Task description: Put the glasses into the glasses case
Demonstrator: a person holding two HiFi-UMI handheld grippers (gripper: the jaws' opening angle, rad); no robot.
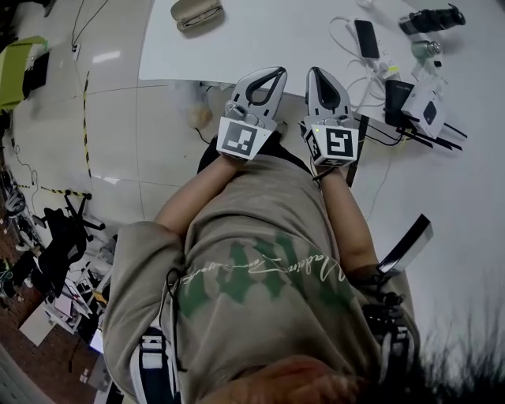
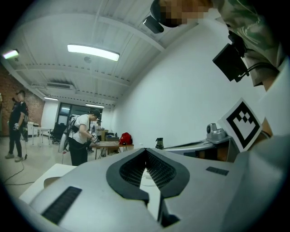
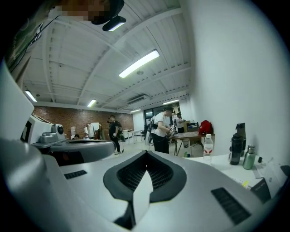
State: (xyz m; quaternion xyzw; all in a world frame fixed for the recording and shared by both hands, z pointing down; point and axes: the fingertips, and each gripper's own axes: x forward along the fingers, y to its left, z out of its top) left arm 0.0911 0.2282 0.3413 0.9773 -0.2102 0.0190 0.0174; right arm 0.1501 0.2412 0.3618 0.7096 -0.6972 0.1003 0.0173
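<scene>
Head view is showing you holding the left tool [image 1: 276,75] and the right tool [image 1: 316,73] side by side near the middle of the frame, both pointing toward the near edge of the white bench [image 1: 268,31]. Left gripper view is showing its jaws meeting at the tips with nothing between them, and right gripper view is showing the same for the right tool. Further out, the glasses case [image 1: 197,13] is lying on the bench at the top of the frame, left of centre and well apart from both tools. You cannot tell whether the glasses are sitting inside it. A phone [image 1: 366,38] is lying among white cables at the upper right.
</scene>
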